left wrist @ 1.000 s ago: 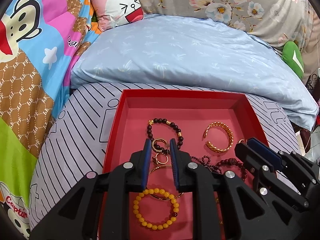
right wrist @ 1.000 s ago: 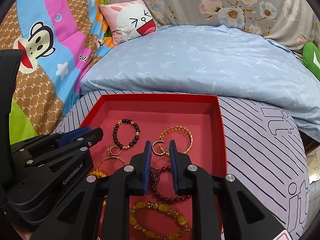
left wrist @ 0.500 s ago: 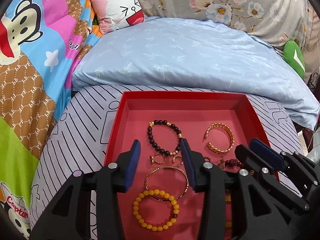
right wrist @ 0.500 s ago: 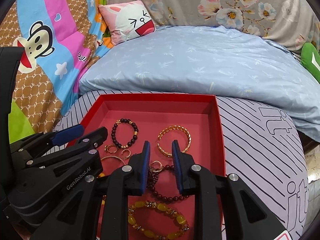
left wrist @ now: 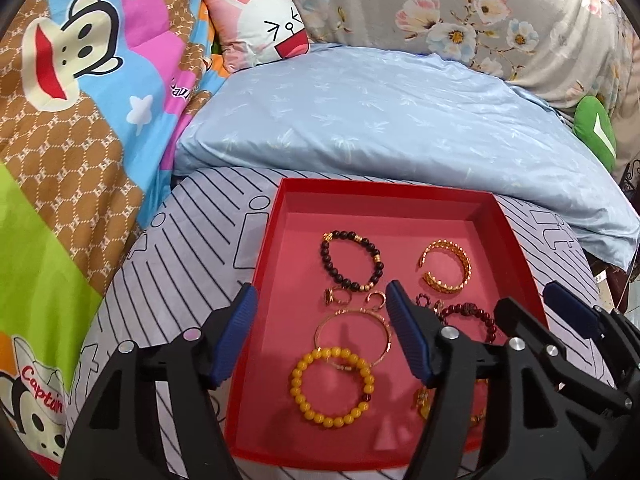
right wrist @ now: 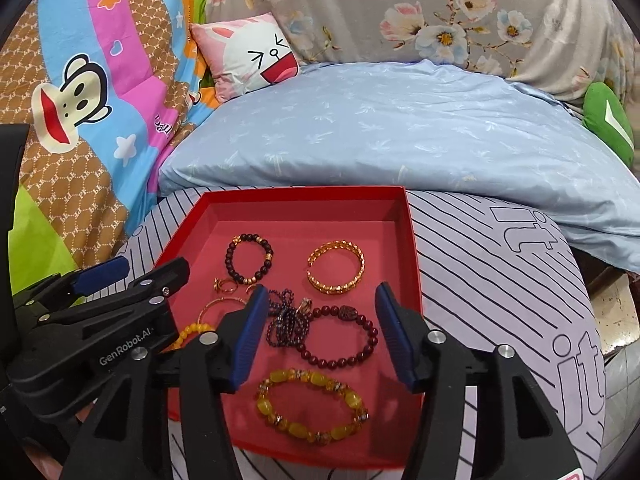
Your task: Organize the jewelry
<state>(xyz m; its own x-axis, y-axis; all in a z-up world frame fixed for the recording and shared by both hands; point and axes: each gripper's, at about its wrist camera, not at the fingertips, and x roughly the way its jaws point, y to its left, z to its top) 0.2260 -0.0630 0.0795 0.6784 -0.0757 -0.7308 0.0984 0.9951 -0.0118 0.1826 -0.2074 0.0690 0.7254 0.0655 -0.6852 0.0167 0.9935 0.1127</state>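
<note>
On the striped cushion (right wrist: 500,288) sits a red tray (left wrist: 516,240) with all the jewelry lying flat inside. Behind it is a big blue quilt (right wrist: 380,136). The left gripper (left wrist: 320,334) and the right gripper (right wrist: 320,330) both hang over the near part of the tray, fingers spread wide, holding nothing. At the back lie a dark bead bracelet (left wrist: 352,260) and a gold cuff (left wrist: 446,266), apart from each other. Nearer are a yellow bead bracelet (left wrist: 332,386), a red bead bracelet (right wrist: 340,338) and two little gold rings (left wrist: 338,296).
</note>
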